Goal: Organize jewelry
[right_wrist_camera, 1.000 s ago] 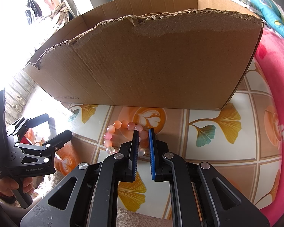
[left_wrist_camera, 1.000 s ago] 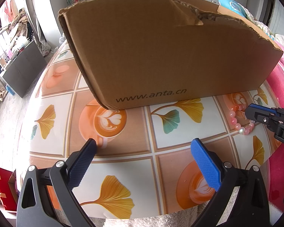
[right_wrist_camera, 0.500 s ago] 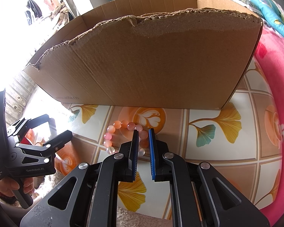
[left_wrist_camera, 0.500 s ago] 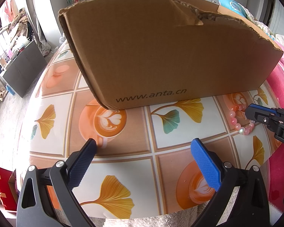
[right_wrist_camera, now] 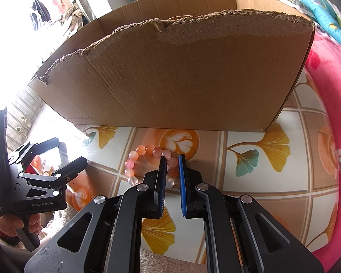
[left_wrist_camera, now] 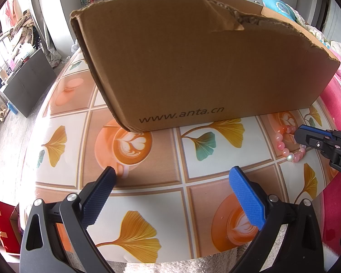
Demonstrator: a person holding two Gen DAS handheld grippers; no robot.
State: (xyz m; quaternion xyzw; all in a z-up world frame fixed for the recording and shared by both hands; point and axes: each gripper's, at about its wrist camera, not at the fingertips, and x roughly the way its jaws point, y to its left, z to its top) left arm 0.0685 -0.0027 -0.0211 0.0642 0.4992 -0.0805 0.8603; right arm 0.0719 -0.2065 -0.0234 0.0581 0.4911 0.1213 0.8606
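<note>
A pink bead bracelet point(right_wrist_camera: 147, 161) lies on the tabletop point(right_wrist_camera: 257, 182) just in front of the cardboard box point(right_wrist_camera: 181, 77). The right hand-held gripper point(right_wrist_camera: 171, 161) is clenched on the bracelet's near right beads, seemingly pinching them. The left hand-held gripper point(left_wrist_camera: 172, 177) hangs released and empty, well to the bracelet's left.
</note>
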